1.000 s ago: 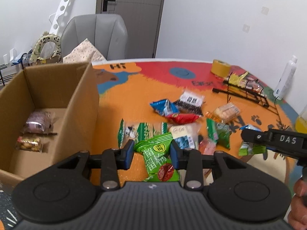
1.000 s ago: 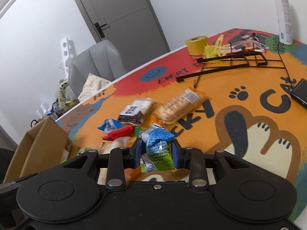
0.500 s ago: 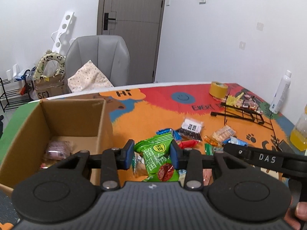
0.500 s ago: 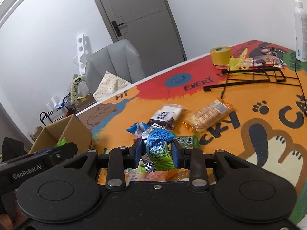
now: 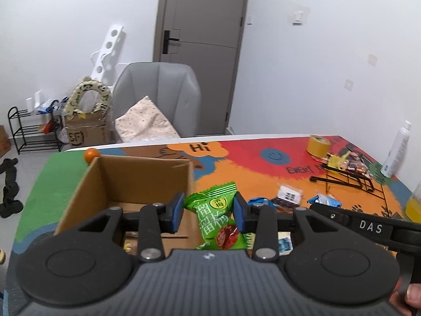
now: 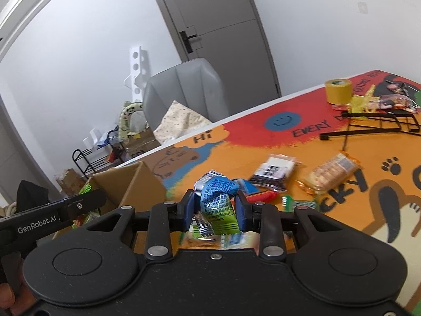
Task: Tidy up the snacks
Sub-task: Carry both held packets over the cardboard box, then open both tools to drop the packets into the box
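My left gripper (image 5: 208,212) is shut on a green plum-candy packet (image 5: 215,217), held above the right wall of an open cardboard box (image 5: 139,173). My right gripper (image 6: 214,208) is shut on a crumpled blue and green snack packet (image 6: 217,205), held above the table. The same box (image 6: 131,184) shows at the left in the right wrist view, with the left gripper's body in front of it. Loose snacks lie on the colourful table mat: a dark packet with a white label (image 6: 275,172), a biscuit pack (image 6: 330,175) and a red packet (image 6: 263,197).
A yellow tape roll (image 5: 318,146), a black wire rack (image 5: 347,177) and a white bottle (image 5: 396,150) stand at the table's far right. A grey chair (image 5: 158,100) with a cushion is behind the table. A small orange ball (image 5: 91,154) sits by the box's far corner.
Both grippers have risen and drawn back with their packets still held. The box has shifted from the left toward the middle of the left wrist view; more of the room shows.
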A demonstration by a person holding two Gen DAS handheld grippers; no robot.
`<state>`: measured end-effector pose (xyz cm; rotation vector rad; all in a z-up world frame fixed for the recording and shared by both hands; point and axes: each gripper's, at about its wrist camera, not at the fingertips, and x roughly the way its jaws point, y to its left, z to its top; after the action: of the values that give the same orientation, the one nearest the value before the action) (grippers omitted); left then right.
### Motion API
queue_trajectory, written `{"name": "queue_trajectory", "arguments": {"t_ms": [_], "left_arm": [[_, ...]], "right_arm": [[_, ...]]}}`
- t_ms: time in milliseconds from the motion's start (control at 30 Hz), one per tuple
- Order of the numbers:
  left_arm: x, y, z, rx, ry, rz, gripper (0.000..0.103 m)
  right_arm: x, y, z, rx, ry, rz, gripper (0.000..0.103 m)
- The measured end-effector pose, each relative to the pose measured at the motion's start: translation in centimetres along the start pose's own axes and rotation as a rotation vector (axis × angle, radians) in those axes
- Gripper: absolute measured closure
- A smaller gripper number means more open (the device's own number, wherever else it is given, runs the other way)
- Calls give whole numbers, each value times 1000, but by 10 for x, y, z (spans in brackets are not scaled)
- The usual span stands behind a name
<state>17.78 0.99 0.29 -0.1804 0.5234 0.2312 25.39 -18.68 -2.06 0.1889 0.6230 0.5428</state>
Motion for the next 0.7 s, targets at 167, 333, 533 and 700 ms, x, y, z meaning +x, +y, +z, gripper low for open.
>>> {"name": "queue_trajectory", "arguments": {"t_ms": [167,333,533,700], "left_arm": [[-5,19,1,-18,-3,21,65],[-9,37,2,-39,-9,42,65],[-7,58,-2,-68,11,59,65],[-3,76,-7,-100,30,76,65]], "right_arm": [[4,19,0,-18,0,28,73],[9,37,0,-36,2,58,73],[17,56,-2,-56,12,82,73],[24,68,-4,-67,23,101,73]]}}
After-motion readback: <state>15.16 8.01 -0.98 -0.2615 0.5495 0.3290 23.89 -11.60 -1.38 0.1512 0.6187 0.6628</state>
